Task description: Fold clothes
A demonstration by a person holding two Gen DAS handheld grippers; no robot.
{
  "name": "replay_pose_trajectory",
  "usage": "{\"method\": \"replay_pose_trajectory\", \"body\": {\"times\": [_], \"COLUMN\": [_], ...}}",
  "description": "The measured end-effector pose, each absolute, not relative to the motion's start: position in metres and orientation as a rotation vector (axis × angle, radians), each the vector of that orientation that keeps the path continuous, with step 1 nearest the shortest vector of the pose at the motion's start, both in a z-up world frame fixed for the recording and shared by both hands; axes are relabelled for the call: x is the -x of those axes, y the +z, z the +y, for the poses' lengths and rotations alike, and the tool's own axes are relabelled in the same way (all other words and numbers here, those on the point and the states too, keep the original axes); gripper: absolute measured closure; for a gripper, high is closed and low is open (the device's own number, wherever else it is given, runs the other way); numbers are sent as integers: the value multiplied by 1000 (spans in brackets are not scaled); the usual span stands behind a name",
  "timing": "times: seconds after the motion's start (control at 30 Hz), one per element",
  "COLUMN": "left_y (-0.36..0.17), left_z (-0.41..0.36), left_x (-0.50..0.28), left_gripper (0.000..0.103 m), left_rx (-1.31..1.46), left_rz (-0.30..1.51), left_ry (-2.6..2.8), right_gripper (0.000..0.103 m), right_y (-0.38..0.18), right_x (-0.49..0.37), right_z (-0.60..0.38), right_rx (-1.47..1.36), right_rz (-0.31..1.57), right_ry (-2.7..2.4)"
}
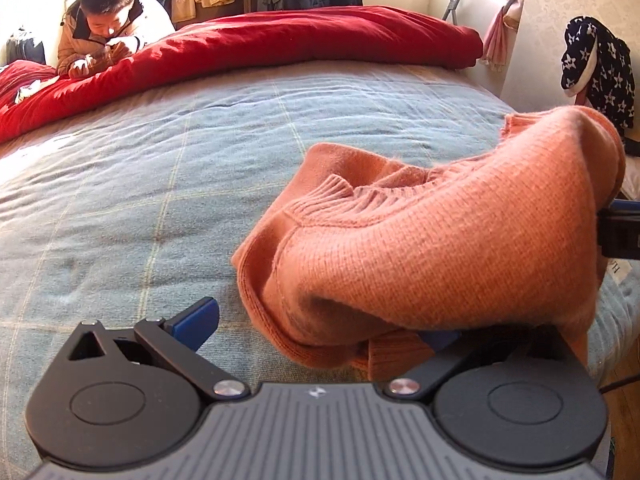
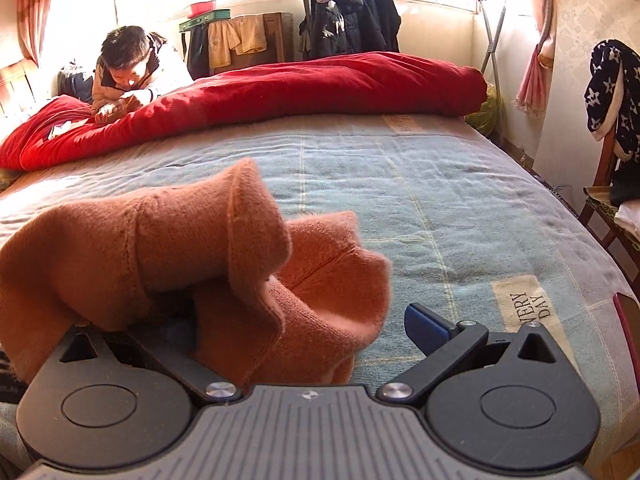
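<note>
An orange knit sweater [image 1: 420, 240] lies bunched on the blue checked bed cover [image 1: 160, 168]. My left gripper [image 1: 318, 330] is open. Its left blue pad [image 1: 196, 322] is bare, and its right finger is buried under the sweater's hem. In the right wrist view the same sweater [image 2: 160, 248] is heaped to the left, with a ribbed cuff sticking up. My right gripper [image 2: 300, 330] is open too. Its right blue pad [image 2: 426, 328] is free, and the sweater covers its left finger. Part of the right gripper shows black at the right edge of the left wrist view.
A red quilt [image 1: 280, 44] lies rolled along the far side of the bed, and a person [image 1: 108, 20] leans on it at the far left. A chair with a star-patterned garment [image 2: 612, 96] stands right of the bed. Coats [image 2: 348, 16] hang on a rack behind.
</note>
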State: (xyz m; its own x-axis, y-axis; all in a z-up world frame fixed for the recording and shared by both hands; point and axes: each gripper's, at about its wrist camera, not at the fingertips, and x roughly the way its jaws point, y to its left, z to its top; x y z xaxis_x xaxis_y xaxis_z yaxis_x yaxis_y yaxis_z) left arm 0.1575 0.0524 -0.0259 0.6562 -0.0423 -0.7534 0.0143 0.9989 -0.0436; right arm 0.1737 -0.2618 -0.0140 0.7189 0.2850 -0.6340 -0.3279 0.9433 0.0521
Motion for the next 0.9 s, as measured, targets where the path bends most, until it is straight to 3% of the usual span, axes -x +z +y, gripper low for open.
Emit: {"method": "replay_pose_trajectory", "body": {"times": [0.17, 0.27, 0.9], "left_y": [-47, -67, -88], "left_z": [76, 77, 88], "left_x": [-157, -162, -132], "left_gripper": [0, 0, 0], "left_rx": [147, 110, 19], "left_rz": [880, 999, 808], "left_ry": [-102, -60, -179], "right_gripper": [0, 0, 0], "right_y": [-22, -27, -42], "right_x": [-174, -175, -172], "right_z": [-264, -265, -270], "right_rx": [23, 7, 21], "right_rz": [693, 699, 663], "right_ry": [363, 380, 428]}}
